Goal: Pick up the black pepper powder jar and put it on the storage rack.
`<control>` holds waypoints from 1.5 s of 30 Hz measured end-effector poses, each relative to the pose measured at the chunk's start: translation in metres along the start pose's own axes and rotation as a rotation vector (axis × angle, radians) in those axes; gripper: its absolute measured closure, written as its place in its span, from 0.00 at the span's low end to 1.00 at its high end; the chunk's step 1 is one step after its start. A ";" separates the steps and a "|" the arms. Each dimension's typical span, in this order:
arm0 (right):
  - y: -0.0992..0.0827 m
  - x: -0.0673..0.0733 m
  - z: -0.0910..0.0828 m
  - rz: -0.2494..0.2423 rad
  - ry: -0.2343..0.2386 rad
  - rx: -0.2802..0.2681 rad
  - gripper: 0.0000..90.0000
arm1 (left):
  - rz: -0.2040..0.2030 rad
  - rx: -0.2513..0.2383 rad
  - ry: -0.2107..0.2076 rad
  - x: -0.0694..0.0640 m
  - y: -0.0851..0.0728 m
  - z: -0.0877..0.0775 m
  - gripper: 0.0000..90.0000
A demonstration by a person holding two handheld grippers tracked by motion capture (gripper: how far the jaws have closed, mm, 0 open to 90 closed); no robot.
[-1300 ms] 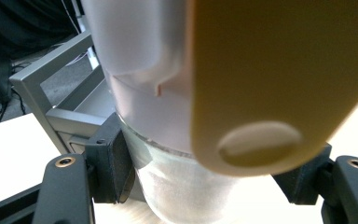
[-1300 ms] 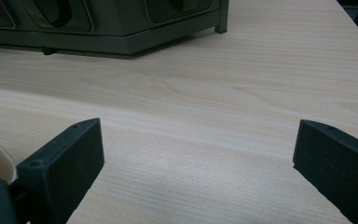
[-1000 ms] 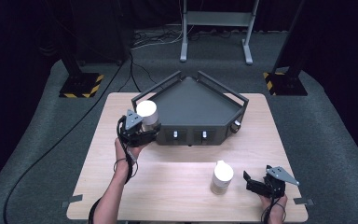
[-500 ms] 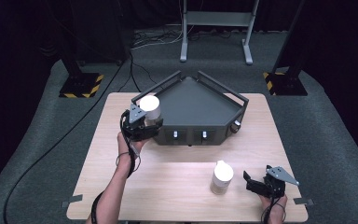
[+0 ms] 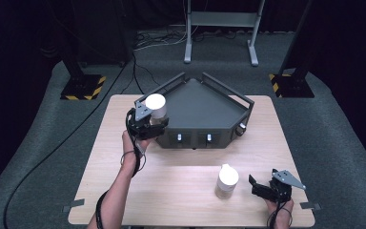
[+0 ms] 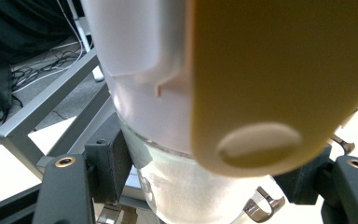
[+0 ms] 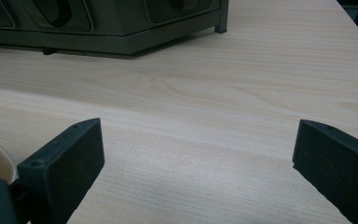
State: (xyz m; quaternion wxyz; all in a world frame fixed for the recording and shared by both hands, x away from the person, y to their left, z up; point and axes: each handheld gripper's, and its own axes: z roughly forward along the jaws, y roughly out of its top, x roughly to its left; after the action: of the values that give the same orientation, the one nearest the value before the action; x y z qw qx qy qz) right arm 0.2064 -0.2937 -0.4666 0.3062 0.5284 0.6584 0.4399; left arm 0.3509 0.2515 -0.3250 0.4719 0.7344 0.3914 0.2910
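My left gripper [image 5: 147, 123] is shut on a translucent jar with a white cap [image 5: 155, 106], held up at the left corner of the dark grey tray [image 5: 205, 102]. In the left gripper view the jar [image 6: 168, 191] sits between both black jaws, and a tan flap [image 6: 270, 84] on it hides most of what lies beyond. My right gripper [image 5: 256, 187] rests low at the table's front right, open, its jaws pointing left at a second white-capped jar [image 5: 226, 180] that stands a short way off. Between its jaws [image 7: 200, 163] there is only bare wood.
The wooden table [image 5: 190, 157] is bare between the tray's front and the standing jar. The tray [image 7: 121, 28] has raised rails and two small front panels. Stand legs and cables lie on the floor beyond the table.
My left gripper has carried the jar slightly right and farther away, toward the tray's corner. The right gripper and the standing jar have not moved.
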 end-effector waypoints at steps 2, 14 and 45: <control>0.000 0.000 0.000 -0.001 -0.001 0.001 0.01 | -0.001 0.002 -0.002 0.000 0.001 0.002 0.34; 0.001 0.000 0.000 0.000 0.002 0.003 0.01 | 0.009 0.009 -0.007 -0.001 0.010 0.011 0.34; 0.000 -0.001 0.000 0.001 0.002 -0.001 0.02 | 0.025 0.046 -0.029 -0.010 0.026 0.044 0.34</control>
State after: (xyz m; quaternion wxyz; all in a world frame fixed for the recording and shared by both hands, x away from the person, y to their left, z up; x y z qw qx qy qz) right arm 0.2066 -0.2942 -0.4668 0.3054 0.5281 0.6583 0.4409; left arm 0.3888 0.2159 -0.3189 0.4567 0.7542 0.3819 0.2771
